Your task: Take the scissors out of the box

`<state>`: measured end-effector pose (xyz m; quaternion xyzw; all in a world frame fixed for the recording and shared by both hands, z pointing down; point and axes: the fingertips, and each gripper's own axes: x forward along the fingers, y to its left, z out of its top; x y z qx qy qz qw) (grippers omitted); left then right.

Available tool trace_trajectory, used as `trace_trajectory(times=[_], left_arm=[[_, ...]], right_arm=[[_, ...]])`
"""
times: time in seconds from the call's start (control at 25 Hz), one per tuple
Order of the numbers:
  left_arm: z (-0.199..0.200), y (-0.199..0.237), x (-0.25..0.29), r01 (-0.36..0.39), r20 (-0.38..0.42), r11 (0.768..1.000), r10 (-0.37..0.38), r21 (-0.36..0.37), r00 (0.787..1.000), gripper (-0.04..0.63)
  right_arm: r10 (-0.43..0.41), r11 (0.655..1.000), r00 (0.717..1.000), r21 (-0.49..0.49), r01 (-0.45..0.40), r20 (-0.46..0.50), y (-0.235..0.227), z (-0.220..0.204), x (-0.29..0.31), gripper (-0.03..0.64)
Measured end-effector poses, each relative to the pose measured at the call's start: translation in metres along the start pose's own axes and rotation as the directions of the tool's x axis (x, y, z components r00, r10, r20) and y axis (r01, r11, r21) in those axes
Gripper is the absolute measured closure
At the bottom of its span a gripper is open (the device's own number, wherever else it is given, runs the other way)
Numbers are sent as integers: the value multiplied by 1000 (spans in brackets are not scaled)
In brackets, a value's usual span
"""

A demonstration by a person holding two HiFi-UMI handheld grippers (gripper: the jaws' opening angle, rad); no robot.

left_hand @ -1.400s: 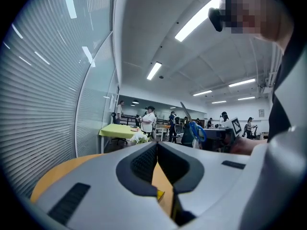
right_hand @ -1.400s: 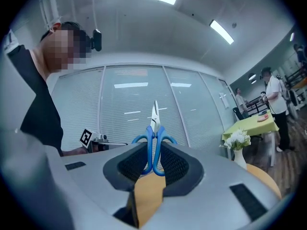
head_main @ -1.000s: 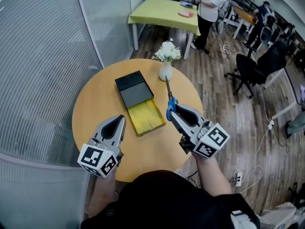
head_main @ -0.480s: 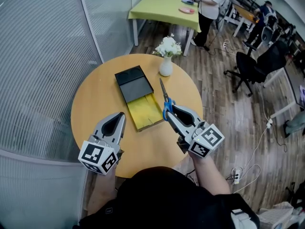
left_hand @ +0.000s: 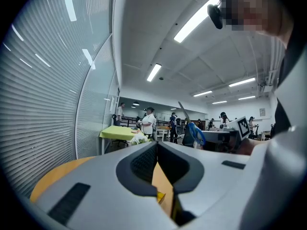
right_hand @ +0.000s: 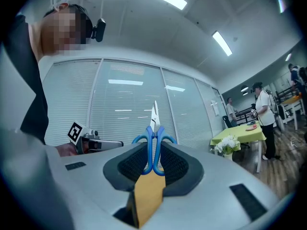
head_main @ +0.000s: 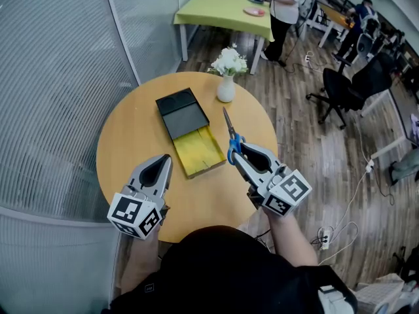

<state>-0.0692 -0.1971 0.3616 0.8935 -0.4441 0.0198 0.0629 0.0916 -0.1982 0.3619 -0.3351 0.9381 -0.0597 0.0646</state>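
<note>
The scissors (head_main: 232,138) have blue handles and silver blades that point away from me. My right gripper (head_main: 238,154) is shut on their handles and holds them in the air over the table's right half, beside the box. In the right gripper view the scissors (right_hand: 154,134) stand upright between the pads of the right gripper (right_hand: 154,151). The box (head_main: 182,113) is black, with its yellow tray (head_main: 198,151) slid out towards me. My left gripper (head_main: 160,166) hovers at the near left of the table, shut with nothing in it, as the left gripper view also shows (left_hand: 157,145).
A white vase of white flowers (head_main: 226,84) stands at the far edge of the round wooden table (head_main: 124,142). Ribbed glass walls (head_main: 59,77) close the left side. Behind are a green table (head_main: 226,12), people and office chairs (head_main: 347,87).
My right gripper has sunk a little with the scissors, and the blade tip has drawn back from the vase. The left gripper has stayed where it was.
</note>
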Motion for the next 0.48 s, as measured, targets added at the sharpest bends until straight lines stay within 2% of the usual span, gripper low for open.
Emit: trace_trajectory(times=[0.48], left_arm=[[-2, -1, 0, 2, -5, 1000, -2, -4, 1000, 581]], right_arm=[[23, 999, 1000, 27, -24, 15, 2, 2, 6, 518]])
